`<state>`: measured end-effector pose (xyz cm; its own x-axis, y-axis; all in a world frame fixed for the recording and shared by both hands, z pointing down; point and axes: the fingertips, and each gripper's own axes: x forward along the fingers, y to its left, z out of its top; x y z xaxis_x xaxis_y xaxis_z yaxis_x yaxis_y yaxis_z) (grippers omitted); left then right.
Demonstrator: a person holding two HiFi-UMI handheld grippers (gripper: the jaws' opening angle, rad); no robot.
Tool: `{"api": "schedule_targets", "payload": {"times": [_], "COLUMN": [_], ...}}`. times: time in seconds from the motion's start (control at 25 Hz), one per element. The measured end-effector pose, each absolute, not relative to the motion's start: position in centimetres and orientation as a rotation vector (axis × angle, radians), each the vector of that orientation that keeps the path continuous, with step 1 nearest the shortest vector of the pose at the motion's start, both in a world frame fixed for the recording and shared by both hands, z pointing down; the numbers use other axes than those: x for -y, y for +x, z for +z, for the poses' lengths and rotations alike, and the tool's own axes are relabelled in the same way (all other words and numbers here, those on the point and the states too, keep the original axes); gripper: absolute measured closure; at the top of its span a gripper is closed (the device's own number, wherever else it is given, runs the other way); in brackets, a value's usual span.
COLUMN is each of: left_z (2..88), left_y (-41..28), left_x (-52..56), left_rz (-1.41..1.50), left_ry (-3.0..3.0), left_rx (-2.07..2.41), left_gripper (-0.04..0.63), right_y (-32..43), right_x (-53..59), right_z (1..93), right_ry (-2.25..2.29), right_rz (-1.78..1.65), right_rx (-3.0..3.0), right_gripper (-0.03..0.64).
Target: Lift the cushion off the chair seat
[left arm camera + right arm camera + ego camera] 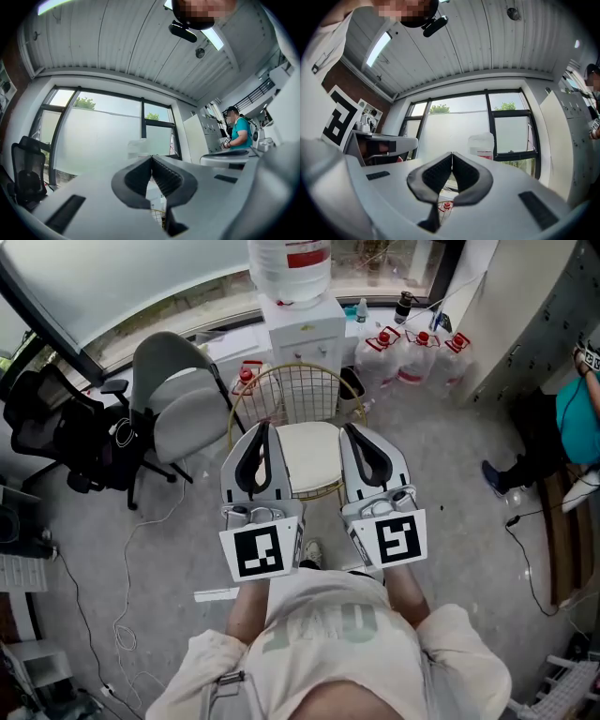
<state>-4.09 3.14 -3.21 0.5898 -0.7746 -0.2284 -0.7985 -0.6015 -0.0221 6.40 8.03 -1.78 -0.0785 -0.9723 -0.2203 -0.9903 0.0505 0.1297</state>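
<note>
Head view: we are holding the left gripper (262, 430) and right gripper (352, 430) side by side, both fingers pressed together on nothing. One cream cushion (314, 457) is lying on the wire chair (291, 390) at 12 o'clock. Three red-capped water jugs (417, 357) are standing at 1 o'clock; the dispenser bottle (291, 263) label is too small to read.

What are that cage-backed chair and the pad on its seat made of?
The chair looks like thin metal wire with a gold or brass-toned finish: its back is an open grid you can see through. The cushion looks like soft, padded cream fabric or leatherette, smooth and matte; which one the view leaves open.
</note>
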Motion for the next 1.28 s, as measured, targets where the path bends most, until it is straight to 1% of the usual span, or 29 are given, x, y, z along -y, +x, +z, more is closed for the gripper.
{"api": "schedule_targets", "payload": {"times": [0.16, 0.32, 0.48, 0.6, 0.8, 1.28], "left_z": [-3.1, -3.6, -3.7, -3.2, -4.1, -2.5], "left_y": [-3.1, -1.5, -1.0, -0.9, 0.4, 2.5], "left_x": [0.5, 1.9, 3.4, 4.0, 4.7, 6.7], "left_rz": [0.281, 0.323, 0.299, 0.257, 0.307, 0.319], "left_ry": [-2.700, -2.748, -2.730, -2.717, -2.684, -2.729], "left_rx": [-1.285, -1.283, -1.346, -1.396, -1.398, -1.390], "left_gripper": [0.581, 0.581, 0.581, 0.581, 0.581, 0.580], "right_y": [6.2, 7.2, 8.2, 8.0, 8.7, 10.6], "right_x": [-3.8, -2.0, -0.1, 0.8, 1.8, 4.5], "right_z": [-1.7, -2.3, -2.9, -3.1, -3.5, -2.2], "right_ry": [-2.074, -2.099, -2.063, -2.011, -1.973, -1.952], "right_rz": [0.352, 0.367, 0.358, 0.319, 0.343, 0.360], "right_rx": [-2.227, -2.165, -2.167, -2.201, -2.234, -2.299], "right_gripper": [0.600, 0.600, 0.600, 0.600, 0.600, 0.600]}}
